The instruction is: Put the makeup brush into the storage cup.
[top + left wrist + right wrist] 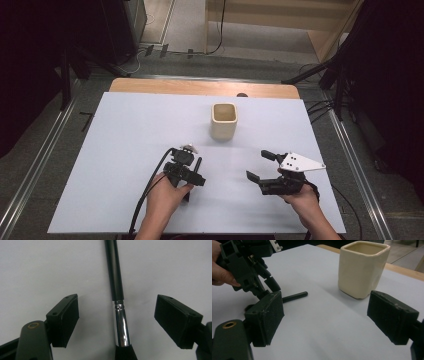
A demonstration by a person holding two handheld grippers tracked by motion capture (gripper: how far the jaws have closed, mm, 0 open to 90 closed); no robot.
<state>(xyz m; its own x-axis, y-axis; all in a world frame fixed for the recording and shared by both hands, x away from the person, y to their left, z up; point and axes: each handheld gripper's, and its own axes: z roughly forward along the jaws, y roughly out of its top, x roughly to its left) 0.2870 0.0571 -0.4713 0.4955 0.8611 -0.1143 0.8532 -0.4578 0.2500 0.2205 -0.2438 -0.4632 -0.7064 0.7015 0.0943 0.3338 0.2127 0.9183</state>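
Two grippers in play here, and neither has anything in it yet. The left gripper (116, 322) hangs right over a makeup brush (117, 290) lying flat on the white table (125, 130), jaws spread wide with the silver ferrule sitting between them, not touching either pad as far as I can tell. So it looks lined up for a grab but hasn't closed. The right gripper (325, 320) is also wide open and holding nothing, off to the side and pointed toward the cream square cup (362, 267), which stands upright farther back on the table, well apart from the brush. My guess is the brush ends up in that cup, so basically everything is left: grip, lift, carry, drop in.
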